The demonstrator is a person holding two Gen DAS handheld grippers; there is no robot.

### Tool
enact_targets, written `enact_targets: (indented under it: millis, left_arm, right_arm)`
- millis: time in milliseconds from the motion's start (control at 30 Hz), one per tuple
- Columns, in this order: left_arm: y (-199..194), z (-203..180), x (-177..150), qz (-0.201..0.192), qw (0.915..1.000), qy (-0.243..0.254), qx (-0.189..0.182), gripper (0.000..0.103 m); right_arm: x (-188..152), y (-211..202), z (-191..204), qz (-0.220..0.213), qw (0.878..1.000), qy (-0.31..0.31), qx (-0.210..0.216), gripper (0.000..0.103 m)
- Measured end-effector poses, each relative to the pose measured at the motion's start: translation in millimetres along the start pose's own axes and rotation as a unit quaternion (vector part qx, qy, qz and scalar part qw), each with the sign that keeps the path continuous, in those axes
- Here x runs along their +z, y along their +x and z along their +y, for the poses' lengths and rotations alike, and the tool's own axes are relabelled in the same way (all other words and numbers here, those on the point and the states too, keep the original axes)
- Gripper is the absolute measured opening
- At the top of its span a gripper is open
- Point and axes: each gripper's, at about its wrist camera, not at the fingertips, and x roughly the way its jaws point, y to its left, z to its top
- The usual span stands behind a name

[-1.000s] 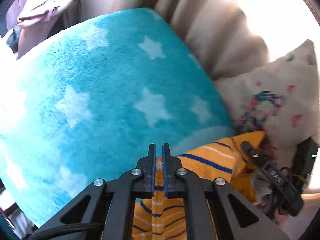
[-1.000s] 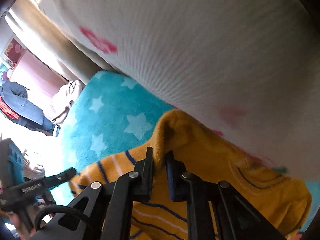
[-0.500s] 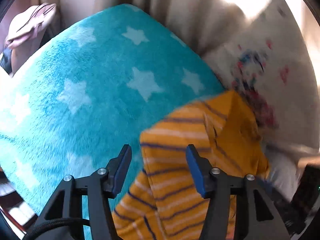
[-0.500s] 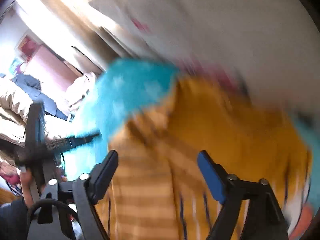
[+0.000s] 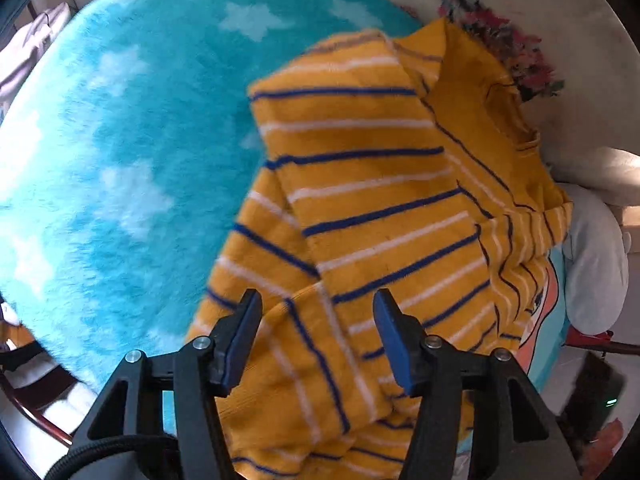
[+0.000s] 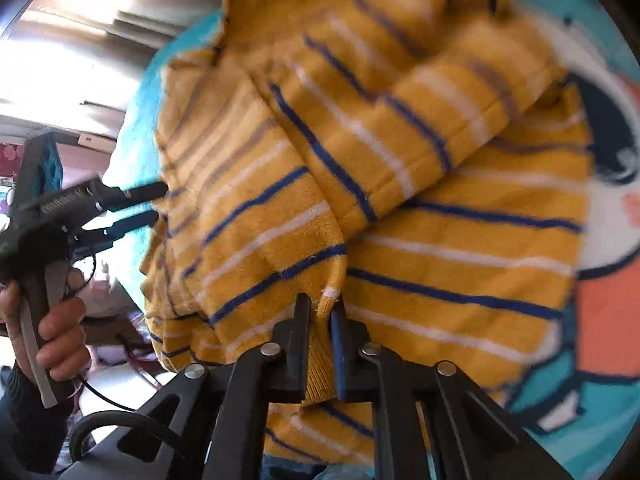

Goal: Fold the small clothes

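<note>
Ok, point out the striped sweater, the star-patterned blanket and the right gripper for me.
yellow striped sweater [image 5: 360, 184]: left wrist view, on the folded-over sleeve.
turquoise star blanket [image 5: 120, 140]: left wrist view, on bare pile left of the sweater.
right gripper [image 6: 320, 316]: right wrist view, between the fingertips, shut on a sweater edge.

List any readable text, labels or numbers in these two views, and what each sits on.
None can be read.
Left tool: pale lettering along its body in the right wrist view, too small and blurred to read.
Striped sweater: stripes only, no print or tag showing.
Star blanket: white stars, no words.
Floral pillow: blurred print, no letters I can make out.
Cartoon-print fabric: shapes only, no text.
</note>
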Motion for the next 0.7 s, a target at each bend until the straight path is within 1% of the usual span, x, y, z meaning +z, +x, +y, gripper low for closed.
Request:
enact_targets:
  millis: [33,67,100,133,167,200,233,267,300,333,367,400,433,467,500,533,567,633,667,700]
  left_arm:
    - [-9,3,-4,-0.010,0.9999,0.009,0.005,0.065]
    - [-16,5,-8,-0.017,0.9996,0.018,0.015,0.068]
    - [-19,8,-13,-0.020,0.9991,0.026,0.026,0.068]
    - [-22,10,-20,-0.021,0.9984,0.038,0.036,0.068]
    - [-23,11,-27,-0.017,0.9976,0.051,0.044,0.068]
    - [-26,11,-34,-0.016,0.9970,0.059,0.048,0.068]
    - [-27,11,-41,-0.013,0.9963,0.066,0.054,0.068]
    - [-30,10,-50,-0.007,0.9958,0.075,0.053,0.068]
    - [-32,8,-57,-0.007,0.9955,0.081,0.048,0.068]
    - [-36,8,-63,-0.008,0.9951,0.088,0.046,0.068]
    - [-38,8,-72,-0.011,0.9941,0.097,0.048,0.069]
    - [-37,9,-77,-0.011,0.9934,0.101,0.053,0.069]
    - [-35,16,-83,-0.006,0.9933,0.098,0.061,0.069]
    - [-29,21,-86,0.002,0.9936,0.089,0.070,0.069]
    - [-25,21,-89,0.010,0.9941,0.079,0.073,0.069]
    - [-20,34,-92,0.029,0.9958,0.054,0.068,0.069]
    - [-19,43,-94,0.038,0.9967,0.040,0.059,0.069]
    - [-19,55,-99,0.046,0.9971,0.026,0.054,0.069]
    - [-20,59,-104,0.047,0.9969,0.029,0.055,0.069]
    - [-21,63,-106,0.050,0.9965,0.036,0.056,0.069]
  right_arm:
    - [-1,-13,6,-0.013,1.000,0.000,0.005,0.006]
    - [-5,-29,8,-0.026,1.000,-0.003,0.001,0.006]
    - [-8,-34,9,-0.030,0.999,-0.005,-0.010,0.007]
    - [-10,-33,11,-0.032,0.999,-0.011,-0.020,0.009]
    - [-12,-26,8,-0.028,0.999,-0.023,-0.027,0.016]
    - [-12,-17,2,-0.008,0.999,-0.024,-0.031,0.023]
    - [-13,-12,-2,0.001,0.999,-0.014,-0.037,0.029]
    - [-17,-19,-10,-0.013,0.999,0.009,-0.035,0.030]
    - [-23,-36,-20,-0.043,0.998,0.038,-0.015,0.037]
    - [-31,-50,-29,-0.067,0.996,0.057,0.000,0.069]
    - [-44,-67,-42,-0.100,0.991,0.083,0.001,0.094]
    - [-54,-74,-54,-0.112,0.989,0.100,-0.009,0.093]
    - [-58,-69,-61,-0.107,0.988,0.110,-0.017,0.081]
    - [-64,-64,-72,-0.092,0.988,0.124,-0.029,0.059]
    - [-71,-58,-82,-0.086,0.987,0.133,-0.040,0.053]
    - [-76,-53,-90,-0.087,0.986,0.138,-0.045,0.052]
    - [-79,-50,-96,-0.087,0.985,0.144,-0.042,0.052]
    - [-81,-43,-106,-0.096,0.982,0.164,-0.006,0.052]
    - [-78,-38,-107,-0.101,0.980,0.169,0.020,0.052]
    - [-76,-35,-111,-0.103,0.980,0.168,0.035,0.052]
